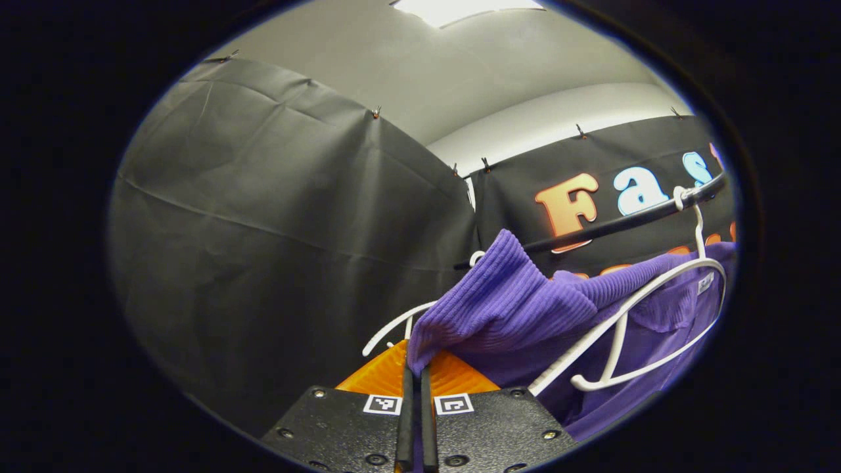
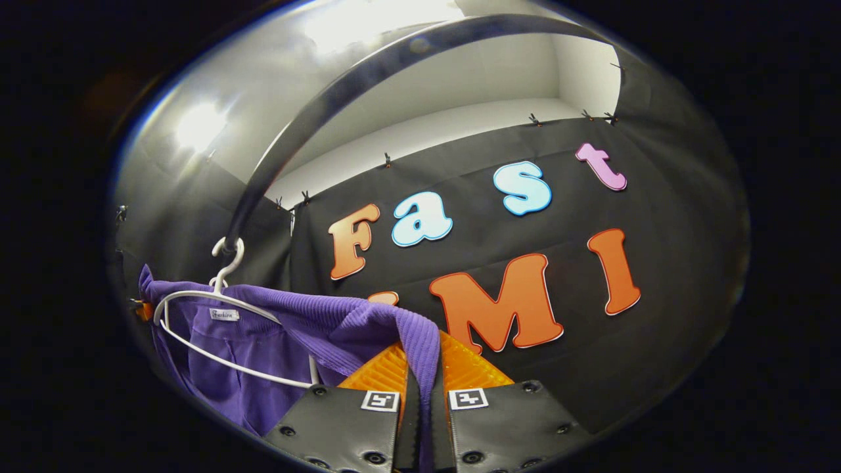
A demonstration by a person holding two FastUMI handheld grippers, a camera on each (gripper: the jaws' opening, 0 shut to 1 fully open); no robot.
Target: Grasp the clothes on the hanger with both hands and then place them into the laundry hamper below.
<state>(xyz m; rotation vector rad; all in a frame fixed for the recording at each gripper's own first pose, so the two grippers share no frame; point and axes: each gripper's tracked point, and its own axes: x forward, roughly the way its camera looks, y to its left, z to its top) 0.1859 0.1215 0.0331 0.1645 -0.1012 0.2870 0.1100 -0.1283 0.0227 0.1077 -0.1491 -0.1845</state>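
A purple ribbed garment (image 1: 525, 309) hangs over a white hanger (image 1: 631, 328) whose hook sits on a dark rail (image 1: 631, 220). In the left gripper view my left gripper (image 1: 415, 371) is shut on one edge of the garment, the cloth bunching up from between its fingers. In the right gripper view my right gripper (image 2: 424, 371) is shut on the other edge of the purple garment (image 2: 328, 328), which stretches leftward to the white hanger (image 2: 217, 309) on the curved rail (image 2: 315, 112). The hamper is hidden.
A second white hanger (image 1: 394, 325) peeks out behind the garment in the left gripper view. Black cloth walls (image 1: 263, 230) enclose the booth on the left and at the back (image 2: 657, 263). A ceiling light (image 1: 460, 10) glows overhead.
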